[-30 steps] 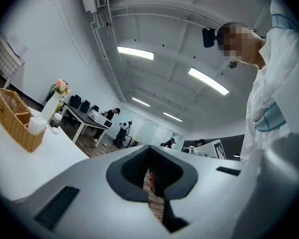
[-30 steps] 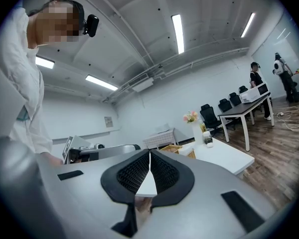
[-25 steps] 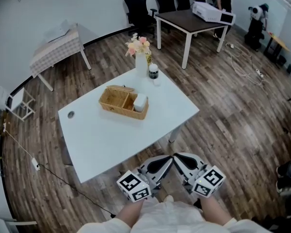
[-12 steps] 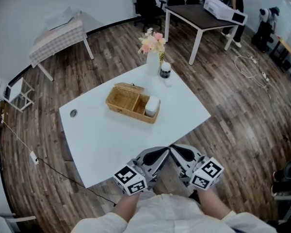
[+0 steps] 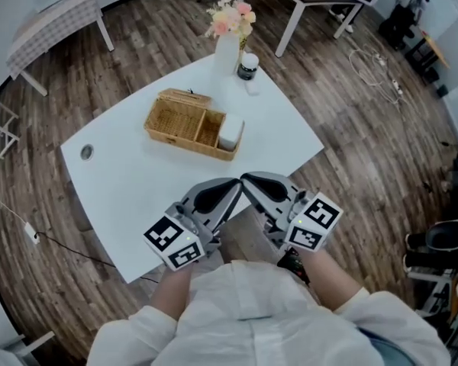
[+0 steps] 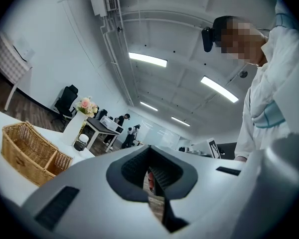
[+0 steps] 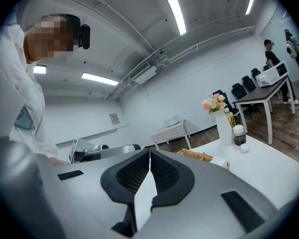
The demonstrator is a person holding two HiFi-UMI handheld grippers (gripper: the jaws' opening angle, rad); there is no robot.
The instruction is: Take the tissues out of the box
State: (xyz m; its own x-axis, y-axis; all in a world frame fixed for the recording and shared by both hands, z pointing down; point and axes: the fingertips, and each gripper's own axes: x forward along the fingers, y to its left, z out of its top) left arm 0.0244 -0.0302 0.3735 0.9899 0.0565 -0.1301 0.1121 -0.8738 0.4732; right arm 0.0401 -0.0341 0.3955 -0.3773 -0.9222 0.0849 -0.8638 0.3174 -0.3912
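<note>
Clenched empty, left gripper and right gripper hover at lower centre, apparently poised to reach the tan wicker basket's white tissues.

Office rm: swivel chairs, desks, ceiling strip lts.

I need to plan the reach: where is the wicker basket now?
In the head view the wicker basket lies on the white table, toward its far side, near the flower vase.
</note>
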